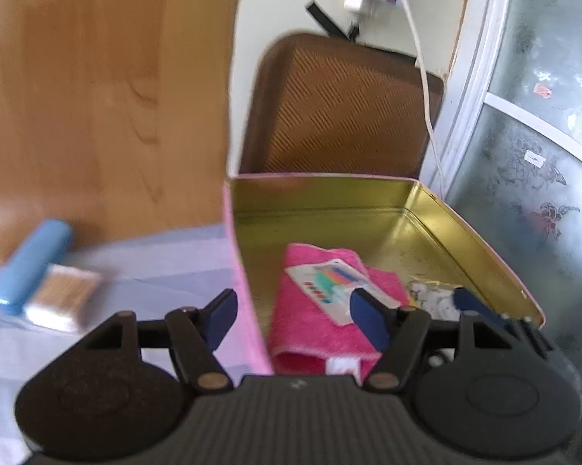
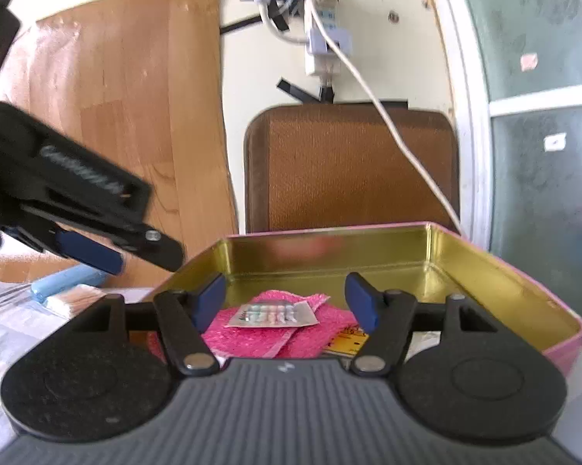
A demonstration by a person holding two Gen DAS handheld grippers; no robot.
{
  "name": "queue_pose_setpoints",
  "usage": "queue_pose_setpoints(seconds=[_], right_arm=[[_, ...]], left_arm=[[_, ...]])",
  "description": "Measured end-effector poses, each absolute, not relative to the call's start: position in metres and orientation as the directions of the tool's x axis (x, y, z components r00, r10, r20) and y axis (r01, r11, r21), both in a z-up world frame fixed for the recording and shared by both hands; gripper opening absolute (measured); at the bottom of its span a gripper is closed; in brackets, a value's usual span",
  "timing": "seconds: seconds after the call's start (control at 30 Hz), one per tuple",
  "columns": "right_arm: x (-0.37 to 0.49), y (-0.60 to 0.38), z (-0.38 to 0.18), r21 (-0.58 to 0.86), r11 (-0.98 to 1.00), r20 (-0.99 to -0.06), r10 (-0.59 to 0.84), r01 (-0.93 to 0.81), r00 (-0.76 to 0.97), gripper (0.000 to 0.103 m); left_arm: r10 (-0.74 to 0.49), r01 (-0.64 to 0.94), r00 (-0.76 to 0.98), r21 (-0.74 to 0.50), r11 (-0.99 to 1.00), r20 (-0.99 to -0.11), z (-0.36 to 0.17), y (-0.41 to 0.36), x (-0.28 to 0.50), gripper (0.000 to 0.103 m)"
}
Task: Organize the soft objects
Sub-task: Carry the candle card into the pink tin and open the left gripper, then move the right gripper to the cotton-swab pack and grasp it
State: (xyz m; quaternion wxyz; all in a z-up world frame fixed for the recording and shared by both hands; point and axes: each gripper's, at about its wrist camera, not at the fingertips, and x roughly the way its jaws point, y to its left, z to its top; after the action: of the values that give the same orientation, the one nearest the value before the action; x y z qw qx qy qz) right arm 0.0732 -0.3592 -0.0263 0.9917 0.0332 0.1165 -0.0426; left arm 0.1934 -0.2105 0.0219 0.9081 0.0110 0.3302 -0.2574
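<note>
Pink cloth lies folded on the floor of the tin, toward its near side. Same cloth in the right wrist view. Card with coloured dots rests on top of the cloth; right wrist view shows it as a flat packet with rows of pastel dots. Just right of the cloth inside the tin: pale crumpled item, identity unclear, and a yellow printed piece at the cloth's right edge.

Tin: pink outside, gold inside, no lid on it, standing on the worktop, which has a pale cover.

Left tool: jaws apart, nothing between the pads. It straddles the tin's left wall, left finger outside, right finger over the cloth and card. In the right wrist view the left tool reaches in from the left, above the tin's left rim.

Right tool: jaws apart, nothing gripped, above the tin's near side with cloth and packet seen between the fingers; contact cannot be told.

Left of the tin on the worktop: blue case touching a clear pack of cotton swabs.

Behind the tin: brown tray propped against the wall, white cable hanging across it.
</note>
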Motion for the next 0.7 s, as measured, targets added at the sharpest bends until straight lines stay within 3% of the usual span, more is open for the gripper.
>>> queue_pose_setpoints(seconds=[0.33,0.7], right_arm=[[0.018,-0.343,-0.011,0.136,0.981,-0.192,-0.109,0.137,0.975,0.070],[-0.006,-0.298,-0.012,0.114,0.990,-0.298,-0.044,0.081,0.954,0.070]], left_arm=[[-0.352,0.430,0.755,0.013,0.903,-0.553,0.023,-0.165,0.123,0.067],[-0.270,0.322,0.762,-0.017,0.946,-0.588,-0.002,-0.094,0.116,0.069]])
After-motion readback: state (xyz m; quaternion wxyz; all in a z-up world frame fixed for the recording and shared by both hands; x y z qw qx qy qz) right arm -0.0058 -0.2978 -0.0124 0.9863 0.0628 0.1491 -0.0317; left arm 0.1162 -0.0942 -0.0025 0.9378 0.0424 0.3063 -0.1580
